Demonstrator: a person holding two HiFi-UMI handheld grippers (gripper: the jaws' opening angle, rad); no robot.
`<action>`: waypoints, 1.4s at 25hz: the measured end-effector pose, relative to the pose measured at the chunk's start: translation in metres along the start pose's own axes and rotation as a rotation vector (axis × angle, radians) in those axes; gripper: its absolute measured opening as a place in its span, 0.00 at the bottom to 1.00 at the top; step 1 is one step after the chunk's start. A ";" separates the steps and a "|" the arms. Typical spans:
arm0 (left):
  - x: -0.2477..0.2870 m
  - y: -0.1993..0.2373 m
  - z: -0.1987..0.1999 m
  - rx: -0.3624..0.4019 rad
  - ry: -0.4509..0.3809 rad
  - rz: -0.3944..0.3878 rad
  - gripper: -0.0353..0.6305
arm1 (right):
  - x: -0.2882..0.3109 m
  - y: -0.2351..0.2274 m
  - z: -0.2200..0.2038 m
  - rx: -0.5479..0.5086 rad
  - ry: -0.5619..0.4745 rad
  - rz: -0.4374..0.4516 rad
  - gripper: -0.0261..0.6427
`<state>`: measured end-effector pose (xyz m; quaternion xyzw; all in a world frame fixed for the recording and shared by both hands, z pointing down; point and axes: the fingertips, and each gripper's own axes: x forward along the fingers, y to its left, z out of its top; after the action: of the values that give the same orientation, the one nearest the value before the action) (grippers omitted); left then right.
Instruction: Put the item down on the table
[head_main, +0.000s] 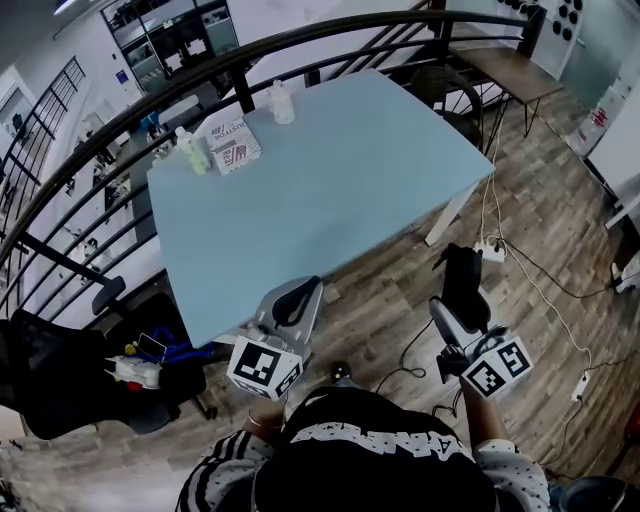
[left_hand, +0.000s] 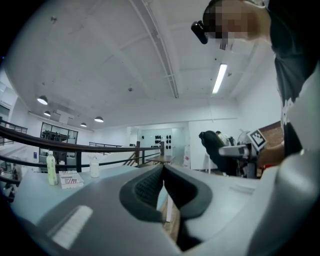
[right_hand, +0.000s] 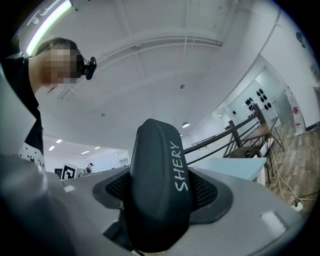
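Your big pale blue table (head_main: 340, 190) is flat and smooth, with lots of bare room, so it looks like a good place to land. Your right gripper (head_main: 460, 290) squeezes the black item (right_hand: 157, 190) upright over the wooden floor (head_main: 545, 215), just beside the table's near corner and not above it yet. The item is round and smooth — it might slip, so the bumpy pads (right_hand: 210, 192) hug its sides. Your left gripper (left_hand: 163, 175) is pinched closed on nothing and held low, out of the way.
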<state>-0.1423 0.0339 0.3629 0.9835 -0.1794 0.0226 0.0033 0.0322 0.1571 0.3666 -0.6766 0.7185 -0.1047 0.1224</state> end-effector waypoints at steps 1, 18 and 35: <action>0.001 0.006 0.000 0.000 0.000 -0.006 0.05 | 0.006 0.001 0.000 -0.006 0.001 -0.002 0.55; 0.020 0.045 -0.007 -0.112 -0.044 -0.053 0.05 | 0.031 -0.004 -0.007 -0.036 0.031 -0.069 0.55; 0.034 0.120 -0.010 -0.055 0.007 0.208 0.05 | 0.155 -0.043 0.006 -0.028 0.048 0.142 0.55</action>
<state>-0.1534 -0.0899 0.3744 0.9590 -0.2812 0.0212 0.0284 0.0665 -0.0005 0.3690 -0.6229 0.7688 -0.1020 0.1028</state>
